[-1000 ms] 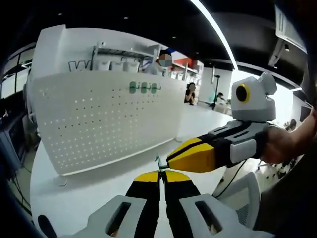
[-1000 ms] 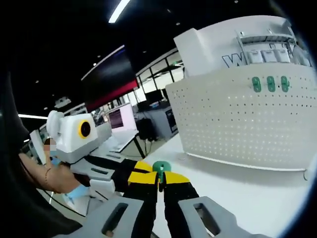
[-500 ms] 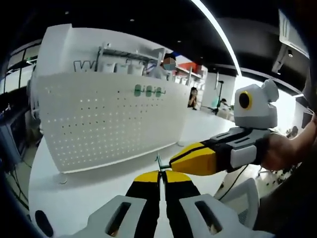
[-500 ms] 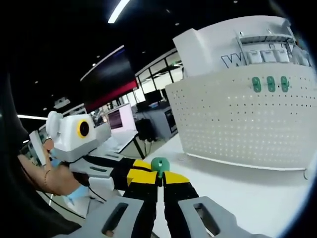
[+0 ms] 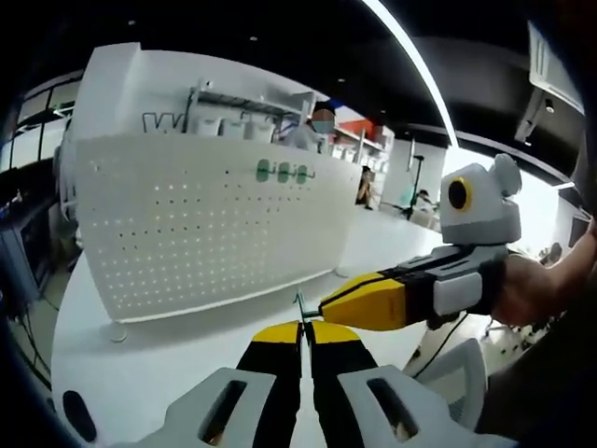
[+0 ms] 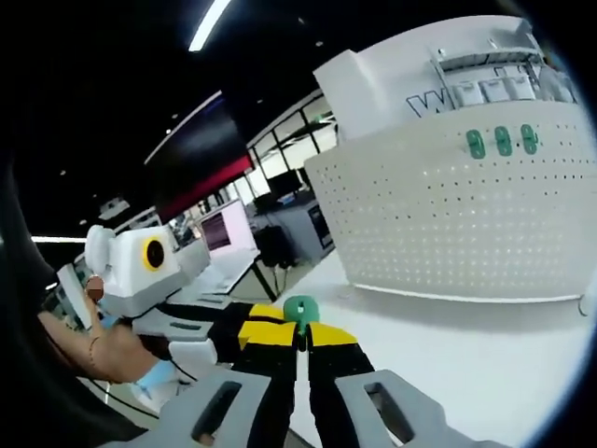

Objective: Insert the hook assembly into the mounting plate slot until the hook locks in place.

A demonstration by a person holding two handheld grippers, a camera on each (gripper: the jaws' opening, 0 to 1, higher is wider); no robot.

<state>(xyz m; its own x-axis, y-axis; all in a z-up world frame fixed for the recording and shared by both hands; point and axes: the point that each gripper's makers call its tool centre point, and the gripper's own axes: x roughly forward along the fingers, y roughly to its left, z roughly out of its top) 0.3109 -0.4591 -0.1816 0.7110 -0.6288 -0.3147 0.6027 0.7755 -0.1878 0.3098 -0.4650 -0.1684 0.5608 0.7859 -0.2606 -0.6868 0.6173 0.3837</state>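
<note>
The right claw [image 6: 300, 338] is pressed together on a small green hook piece [image 6: 299, 310], whose rounded green head stands up just past the yellow tips. The left claw [image 5: 306, 333] is likewise closed, its tips pinching a thin wire hook [image 5: 299, 303] that pokes up between them. The two claws meet tip to tip: in the left gripper view the right claw comes in from the right, its yellow nose almost touching the wire.

Beyond them stands the white perforated panel [image 5: 201, 224], upright on the white worktop [image 5: 168, 359], with three green hooks [image 5: 283, 172] already seated in a row near its top edge.

The step in hand looks like joining or steadying the assembly before carrying it to the panel. To do it well, keep both grips firm and the piece square to the board, approach a free slot beside the seated row, and press straight in rather than at a slant, so it can catch.
</note>
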